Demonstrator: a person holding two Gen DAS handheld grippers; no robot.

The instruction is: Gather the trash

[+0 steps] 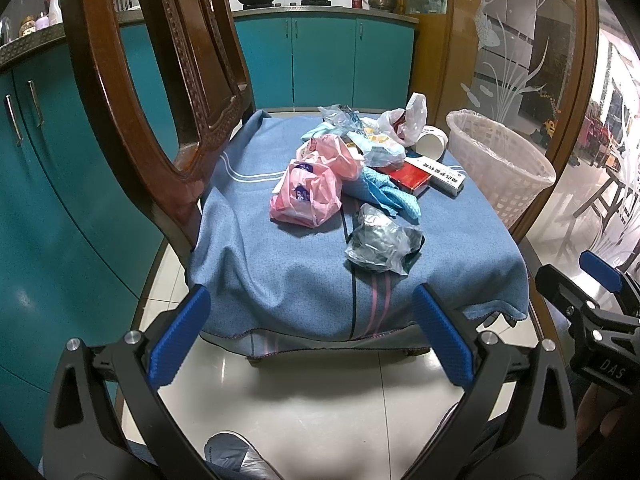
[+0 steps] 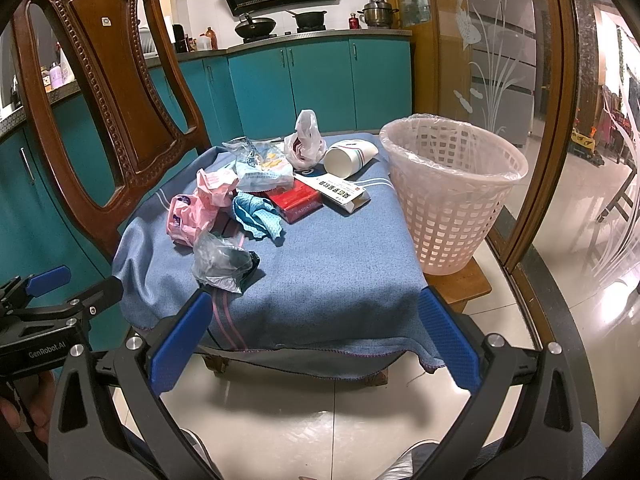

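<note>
I am holding both tongs wide and empty: left gripper (image 1: 311,336), right gripper (image 2: 316,340). I am aiming for the grey wrapper (image 2: 222,260), farthest from the basket (image 2: 452,196), pinching its crumpled bulk.

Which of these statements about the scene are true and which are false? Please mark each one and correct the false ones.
1. The white basket stands on the blue cloth among the trash. False: it stands beside the chair, on a low wooden stand.
2. The paper cup lies on its side. True.
3. The left tool holds the grey plastic bag. False: it is open and empty, short of the chair.
4. The red box lies partly under the white carton. True.
5. The right tool is open. True.
6. The pink bag is already inside the basket. False: it lies on the blue cloth.
</note>
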